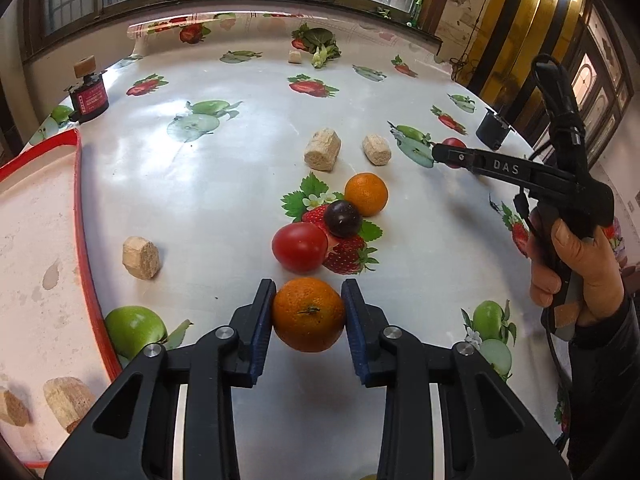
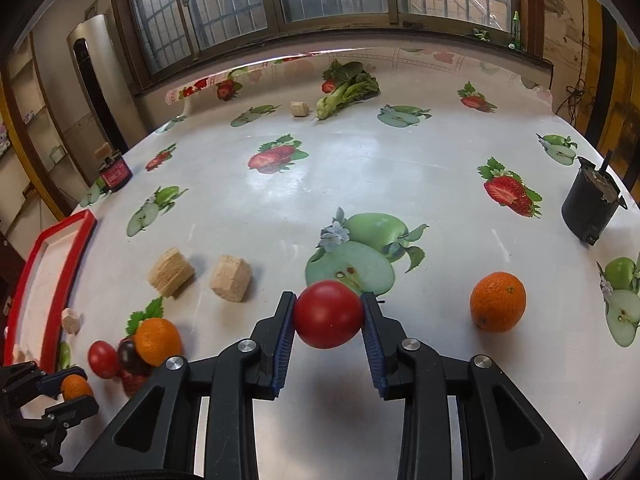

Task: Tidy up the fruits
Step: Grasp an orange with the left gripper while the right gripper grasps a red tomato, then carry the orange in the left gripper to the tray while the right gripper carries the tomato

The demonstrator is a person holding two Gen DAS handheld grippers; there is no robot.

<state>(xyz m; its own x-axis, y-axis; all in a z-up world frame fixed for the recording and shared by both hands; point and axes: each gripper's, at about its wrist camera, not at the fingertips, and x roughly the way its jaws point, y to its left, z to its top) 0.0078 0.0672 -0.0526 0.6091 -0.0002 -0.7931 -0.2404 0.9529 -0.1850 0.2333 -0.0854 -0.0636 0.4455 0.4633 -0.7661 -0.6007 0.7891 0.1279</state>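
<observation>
Your left gripper (image 1: 308,312) is clamped on a mandarin (image 1: 309,314), blue pads pressed to its two flanks, stem scar facing up at you. Your right gripper (image 2: 328,314) is clamped the same way on a red tomato (image 2: 328,314), smooth and glossy, sitting squarely between the pads.

What the coming move likely turns on is the red-rimmed tray (image 1: 78,184): it lies off to the left of both grippers, just beside your left one and well apart from your right one. So the left hand is the nearer; the right hand (image 1: 576,268) would have to cross over the cluster of loose fruit.

That cluster sits on the table between the two grippers: a second tomato (image 1: 300,246), a dark plum (image 1: 343,219) and another mandarin (image 1: 366,194), touching one another. One more orange (image 2: 498,302) lies alone to the right of your right gripper. All are round, with no long axis to line up on.
</observation>
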